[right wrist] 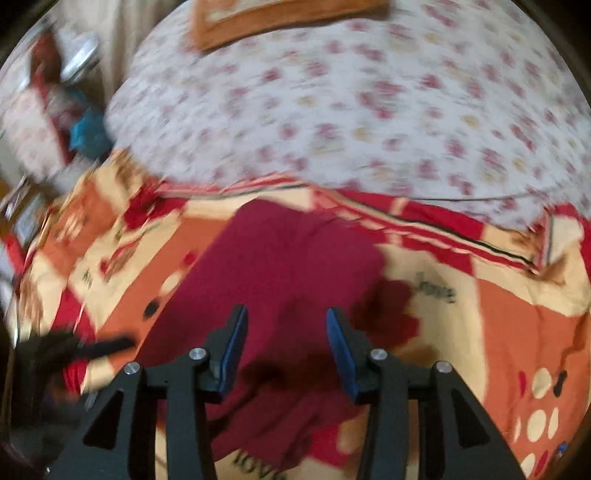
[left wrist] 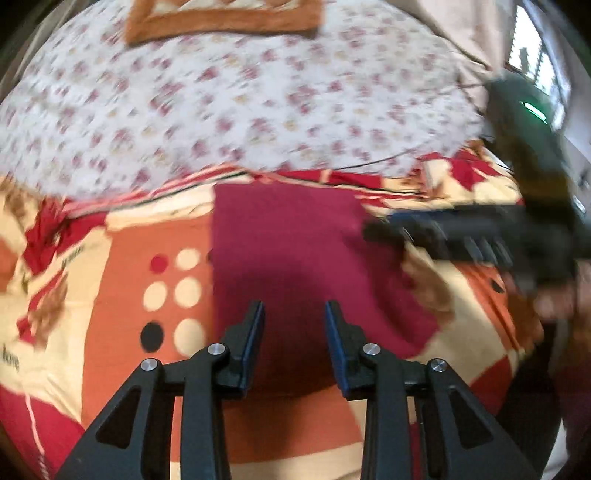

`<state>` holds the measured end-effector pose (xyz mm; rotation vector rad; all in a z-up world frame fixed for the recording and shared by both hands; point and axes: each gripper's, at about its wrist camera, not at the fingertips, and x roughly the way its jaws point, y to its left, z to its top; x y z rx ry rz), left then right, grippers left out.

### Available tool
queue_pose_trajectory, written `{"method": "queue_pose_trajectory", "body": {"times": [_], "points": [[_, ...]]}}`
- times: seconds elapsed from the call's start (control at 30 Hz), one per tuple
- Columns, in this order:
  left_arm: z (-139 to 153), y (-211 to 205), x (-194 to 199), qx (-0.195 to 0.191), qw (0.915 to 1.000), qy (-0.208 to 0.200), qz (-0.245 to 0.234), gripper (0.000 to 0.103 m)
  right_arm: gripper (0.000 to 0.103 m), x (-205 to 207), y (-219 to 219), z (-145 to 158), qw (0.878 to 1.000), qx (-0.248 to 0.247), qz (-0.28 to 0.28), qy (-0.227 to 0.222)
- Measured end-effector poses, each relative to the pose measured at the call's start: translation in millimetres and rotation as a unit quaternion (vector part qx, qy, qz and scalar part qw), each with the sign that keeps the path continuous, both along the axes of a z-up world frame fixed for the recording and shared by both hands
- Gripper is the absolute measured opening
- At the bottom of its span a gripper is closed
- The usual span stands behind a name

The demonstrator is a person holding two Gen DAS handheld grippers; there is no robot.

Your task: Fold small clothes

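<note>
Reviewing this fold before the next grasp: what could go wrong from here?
1. Both tools, left and right, are open and hold nothing, so the maroon garment lies loose and may unfold.
2. Its near edge looks rumpled; a pinch there may catch several layers.
3. It lies on the patterned bedsheet; a low grasp may grab the sheet too.

The folded garment (left wrist: pixel 295 258) lies on the patterned bedsheet (left wrist: pixel 122 295), with the flowered sheet (left wrist: pixel 240 92) behind it and a bordered mat (left wrist: pixel 221 18) farther back on that sheet.
</note>
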<state>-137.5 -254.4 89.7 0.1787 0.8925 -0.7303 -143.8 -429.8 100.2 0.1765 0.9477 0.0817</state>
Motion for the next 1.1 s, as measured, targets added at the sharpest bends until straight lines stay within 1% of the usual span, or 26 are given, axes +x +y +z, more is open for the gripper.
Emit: {"method": "queue_pose_trajectory", "body": {"times": [0.03, 0.1, 0.13, 0.17, 0.2, 0.23, 0.27, 0.3, 0.37, 0.47, 0.53, 0.6, 0.67, 0.7, 0.73, 0.8, 0.87, 0.9, 0.93, 1.03, 1.1], "points": [[-7, 1, 4, 0.005, 0.9999, 0.005, 0.009, 0.012, 0.046, -3, 9, -12, 0.999, -0.031, 0.009, 0.016], [-23, 2, 8, 0.016, 0.9995, 0.022, 0.018, 0.012, 0.042, -7, 13, -32, 0.996, -0.078, 0.004, 0.047], [-30, 4, 9, 0.016, 0.9993, 0.028, 0.016, 0.012, 0.042, -13, 8, -44, 0.996, -0.071, -0.003, 0.06], [-34, 4, 9, 0.017, 0.9992, 0.032, 0.016, 0.012, 0.042, -18, 1, -50, 0.997, -0.047, -0.012, 0.062], [-37, 5, 6, 0.02, 0.9993, 0.028, 0.017, 0.012, 0.042, -27, -11, -49, 0.998, -0.001, -0.03, 0.054], [-38, 5, 3, 0.02, 0.9995, 0.019, 0.017, 0.012, 0.043, -34, -20, -46, 0.997, 0.032, -0.044, 0.046], [-38, 6, 1, 0.02, 0.9996, 0.015, 0.016, 0.012, 0.045, -38, -26, -43, 0.996, 0.054, -0.053, 0.042], [-36, 6, 0, 0.021, 0.9996, 0.013, 0.015, 0.012, 0.048, -44, -37, -40, 0.992, 0.094, -0.073, 0.038], [-37, 5, 0, 0.02, 0.9996, 0.015, 0.016, 0.012, 0.05, -52, -45, -38, 0.985, 0.146, -0.09, 0.031], [-39, 5, 3, 0.014, 0.9995, 0.021, 0.019, 0.012, 0.05, -55, -40, -43, 0.977, 0.194, -0.077, 0.033], [-40, 5, 4, 0.011, 0.9994, 0.025, 0.021, 0.012, 0.05, -51, -31, -49, 0.975, 0.207, -0.066, 0.044], [-40, 5, 4, 0.012, 0.9994, 0.025, 0.021, 0.012, 0.05, -44, -24, -58, 0.976, 0.202, -0.066, 0.054], [-39, 2, 5, 0.017, 0.9993, 0.025, 0.024, 0.012, 0.049, -34, -16, -63, 0.98, 0.182, -0.065, 0.052], [-38, 1, 4, 0.021, 0.9991, 0.025, 0.025, 0.012, 0.038, -33, -15, -60, 0.982, 0.169, -0.065, 0.048], [-37, 0, 4, 0.025, 0.9991, 0.024, 0.026, 0.012, 0.017, -31, -12, -54, 0.988, 0.137, -0.064, 0.038], [-32, -3, 1, 0.026, 0.9991, 0.021, 0.025, 0.012, 0.016, -36, -11, -41, 0.992, 0.108, -0.056, 0.016], [-30, -6, -1, 0.018, 0.9994, 0.021, 0.021, 0.012, 0.014, -43, -12, -25, 0.996, 0.068, -0.054, -0.005], [-31, -8, -1, 0.017, 0.9994, 0.022, 0.02, 0.015, 0.01, -46, -14, -23, 0.997, 0.044, -0.057, -0.003], [-35, -12, -2, 0.02, 0.9994, 0.022, 0.02, 0.015, 0.01, -46, -17, -26, 0.998, 0.034, -0.06, 0.005], [-41, -21, -3, 0.033, 0.9989, 0.019, 0.026, 0.015, 0.01, -41, -24, -49, 0.996, 0.039, -0.069, 0.039], [-41, -21, -4, 0.035, 0.9989, 0.016, 0.028, 0.015, 0.01, -42, -24, -51, 0.996, 0.042, -0.071, 0.036]]}}
